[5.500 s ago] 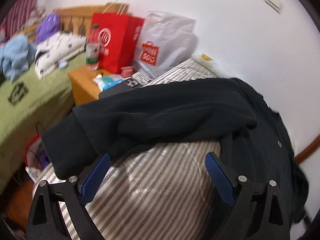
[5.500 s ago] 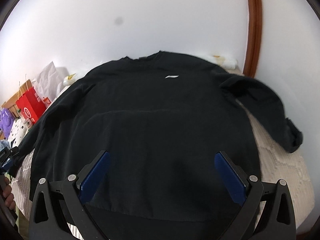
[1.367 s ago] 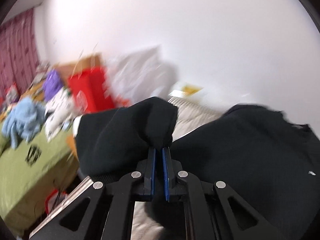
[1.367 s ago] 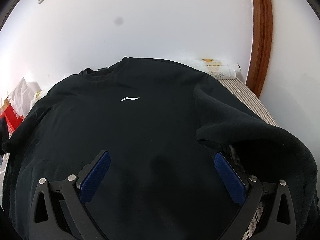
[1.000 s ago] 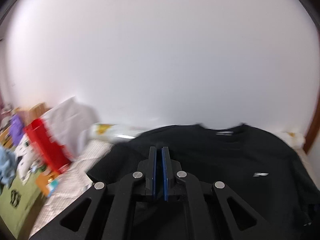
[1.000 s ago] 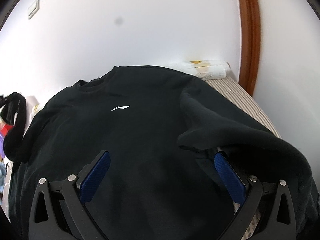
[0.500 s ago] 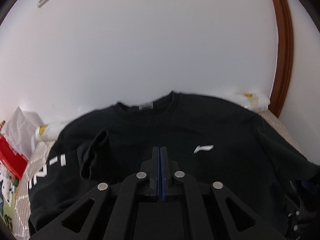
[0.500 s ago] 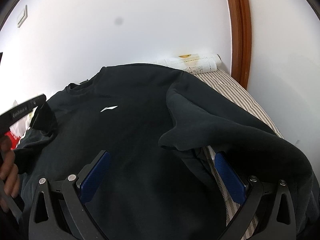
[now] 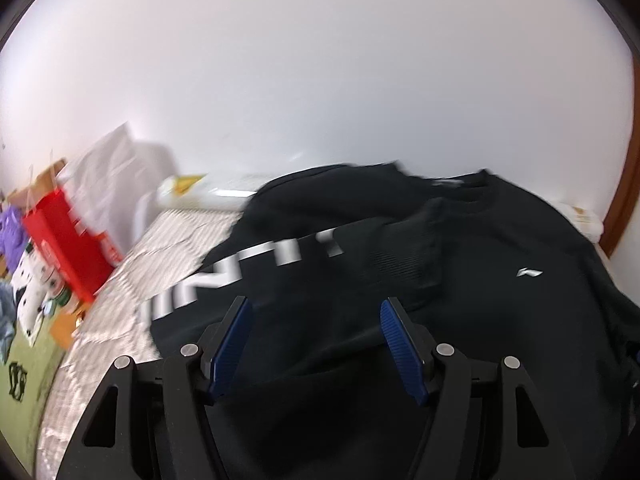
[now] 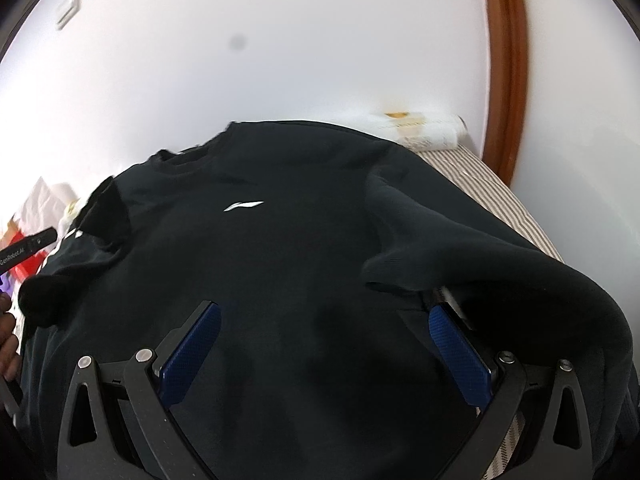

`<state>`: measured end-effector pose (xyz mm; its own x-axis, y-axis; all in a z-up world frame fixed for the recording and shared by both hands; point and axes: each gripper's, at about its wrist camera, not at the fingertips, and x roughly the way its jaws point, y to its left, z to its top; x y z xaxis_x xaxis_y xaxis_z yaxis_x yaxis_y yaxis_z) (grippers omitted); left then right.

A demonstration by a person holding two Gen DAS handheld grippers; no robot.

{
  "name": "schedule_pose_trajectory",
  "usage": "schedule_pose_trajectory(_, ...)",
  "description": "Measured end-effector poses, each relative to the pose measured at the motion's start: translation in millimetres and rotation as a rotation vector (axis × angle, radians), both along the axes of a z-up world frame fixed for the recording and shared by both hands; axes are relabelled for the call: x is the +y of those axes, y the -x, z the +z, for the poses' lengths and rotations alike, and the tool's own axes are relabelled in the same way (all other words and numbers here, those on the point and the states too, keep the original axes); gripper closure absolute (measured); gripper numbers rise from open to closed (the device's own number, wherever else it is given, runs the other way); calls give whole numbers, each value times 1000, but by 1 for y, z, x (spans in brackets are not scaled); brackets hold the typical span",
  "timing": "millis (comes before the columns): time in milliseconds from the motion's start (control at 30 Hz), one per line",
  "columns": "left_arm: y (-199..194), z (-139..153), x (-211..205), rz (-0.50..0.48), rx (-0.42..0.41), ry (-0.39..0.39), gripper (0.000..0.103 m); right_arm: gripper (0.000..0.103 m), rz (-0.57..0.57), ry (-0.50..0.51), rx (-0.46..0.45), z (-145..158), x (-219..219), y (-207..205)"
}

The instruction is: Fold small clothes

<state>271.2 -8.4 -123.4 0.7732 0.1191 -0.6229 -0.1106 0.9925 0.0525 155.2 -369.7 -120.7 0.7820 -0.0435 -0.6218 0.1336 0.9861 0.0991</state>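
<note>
The left tongs [image 9: 316, 344] stand apart with nothing between the blue pads, poised just above the black sweatshirt [image 9: 460, 320]. Directly ahead of them lies the left sleeve [image 9: 280, 264], laid inward across the chest, its white lettering showing and its ribbed cuff [image 9: 404, 256] resting near the neckline. The right tongs [image 10: 324, 344] are likewise wide apart and grip nothing; the right sleeve [image 10: 500, 252] lies in a loose hump along that side, and part of it drapes over the right-hand blue pad [image 10: 458, 344] without being clamped.

The sweatshirt lies front up on the striped bed [image 10: 516, 200], collar toward the white wall, with a small white logo [image 10: 243, 205] on the chest. Beyond the bed on the left stand a red shopping bag [image 9: 68, 240] and a white bag [image 9: 116, 176].

The cloth looks thick, soft and limp, probably a fleece knit: light enough for one pair of tongs, but it will sag and bunch wherever it is unsupported and should not slip from ribbed pads. The cuffs, the hem band and the shoulder seams look like the firmest places to pinch, being doubled fabric. The humped right sleeve would best be taken near its cuff or mid-length, catching one layer only, so the body beneath does not drag along.
</note>
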Motion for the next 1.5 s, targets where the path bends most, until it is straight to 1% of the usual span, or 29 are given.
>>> schedule_pose_trajectory(33,1,-1,13,6,8,4,38,10,16,0,-13,2,4,2)
schedule_pose_trajectory(67,4,-1,27,15,16,8,38,12,26,-2,-18,3,7,3)
schedule_pose_trajectory(133,5,-2,49,29,24,13,38,25,46,-24,-23,5,14,3)
schedule_pose_trajectory(167,6,-2,62,37,26,19,38,29,58,-28,-10,7,21,1)
schedule_pose_trajectory(233,6,-4,81,50,29,35,38,48,73,-10,25,9,36,-7)
schedule_pose_trajectory(267,6,-6,90,56,33,49,38,50,81,2,43,11,45,-11)
schedule_pose_trajectory(333,4,-14,110,64,47,85,38,51,100,21,60,16,63,-19)
schedule_pose_trajectory(433,-1,-26,132,62,73,115,38,50,142,52,54,28,100,-30)
schedule_pose_trajectory(500,-5,-33,145,64,90,123,38,49,164,54,50,34,121,-38)
schedule_pose_trajectory(567,-10,-41,160,84,105,137,38,44,203,46,41,41,146,-49)
schedule_pose_trajectory(633,-14,-48,174,93,112,173,38,34,226,50,31,45,165,-62)
schedule_pose_trajectory(733,-19,-55,185,92,131,215,38,30,248,57,27,44,191,-82)
schedule_pose_trajectory(867,-18,-55,187,85,115,224,37,29,307,11,53,31,224,-117)
schedule_pose_trajectory(967,-15,-54,187,67,97,233,37,28,327,4,70,18,244,-140)
schedule_pose_trajectory(1067,-13,-50,189,58,73,254,37,28,300,17,93,3,256,-166)
schedule_pose_trajectory(1133,-11,-49,191,55,56,274,37,28,274,-1,110,-8,259,-184)
schedule_pose_trajectory(1167,-11,-49,192,53,53,280,37,29,278,-19,116,-12,259,-191)
schedule_pose_trajectory(1200,-11,-49,192,51,51,283,37,47,291,-34,124,-15,259,-196)
schedule_pose_trajectory(1233,-12,-49,193,50,51,288,36,81,306,-38,128,-17,260,-201)
schedule_pose_trajectory(1300,-14,-53,194,50,65,307,36,84,308,-18,116,-15,258,-203)
schedule_pose_trajectory(1367,-14,-56,197,50,71,336,36,86,281,-12,46,-1,247,-192)
schedule_pose_trajectory(1433,-13,-56,197,35,63,360,36,86,280,-16,-31,18,229,-173)
schedule_pose_trajectory(1500,-11,-53,193,28,50,347,34,86,265,10,-85,36,212,-156)
